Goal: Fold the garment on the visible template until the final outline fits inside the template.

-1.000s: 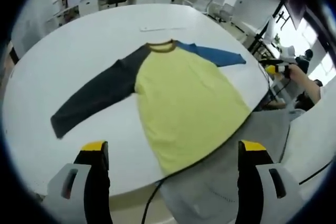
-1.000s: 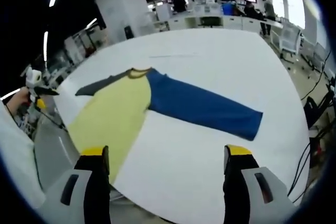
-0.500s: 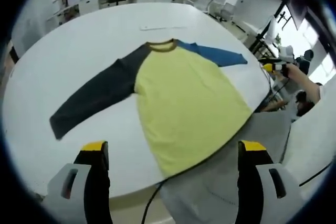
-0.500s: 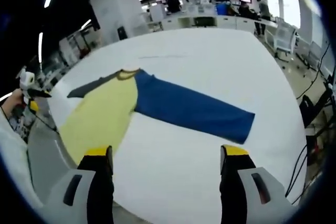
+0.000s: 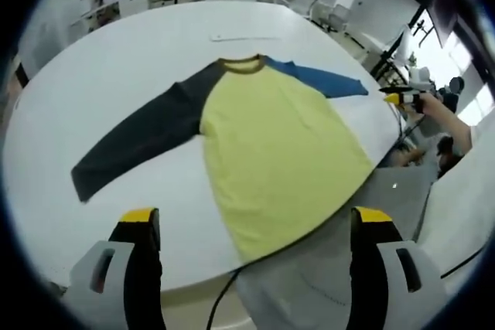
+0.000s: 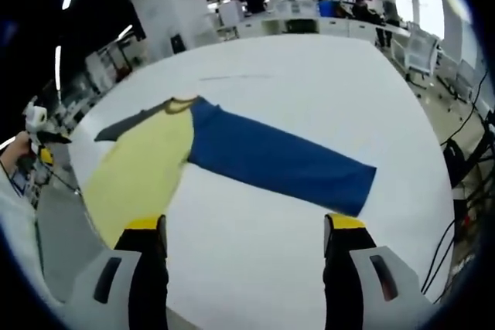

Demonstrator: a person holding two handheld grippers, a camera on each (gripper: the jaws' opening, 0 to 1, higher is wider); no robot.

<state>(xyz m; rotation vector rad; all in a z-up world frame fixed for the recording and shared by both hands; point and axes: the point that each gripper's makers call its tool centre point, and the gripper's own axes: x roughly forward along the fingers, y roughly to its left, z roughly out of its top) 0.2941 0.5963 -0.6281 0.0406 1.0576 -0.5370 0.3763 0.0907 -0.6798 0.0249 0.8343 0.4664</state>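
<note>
In the left gripper view I see my left gripper [image 5: 254, 226] with its fingers [image 5: 141, 226] spread wide and holding nothing, poised above the near edge of the white counter [image 5: 100, 75]. Just past them lies the shirt [image 5: 282, 152], spread flat: the yellow body runs to the near counter edge and its hem hangs slightly over it. The dark grey sleeve [image 5: 139, 141] stretches fully out to the left in this view, while the blue sleeve [image 5: 321, 80] appears only as a short foreshortened strip on the far side. To the right of this view a hand holds the other gripper beyond the counter edge. In the right gripper view, my right gripper [image 6: 246, 229] likewise has its fingers [image 6: 343, 229] wide apart and empty, above bare counter. Here the blue sleeve shows at full length, lying flat and angled toward the right, and the grey sleeve is reduced to a small sliver by the collar [image 6: 182, 103]. Farther off on the counter, beyond the collar, a thin faint line [image 6: 226, 77] is visible; I cannot tell what it is. Desks and chairs stand in the background.
</note>
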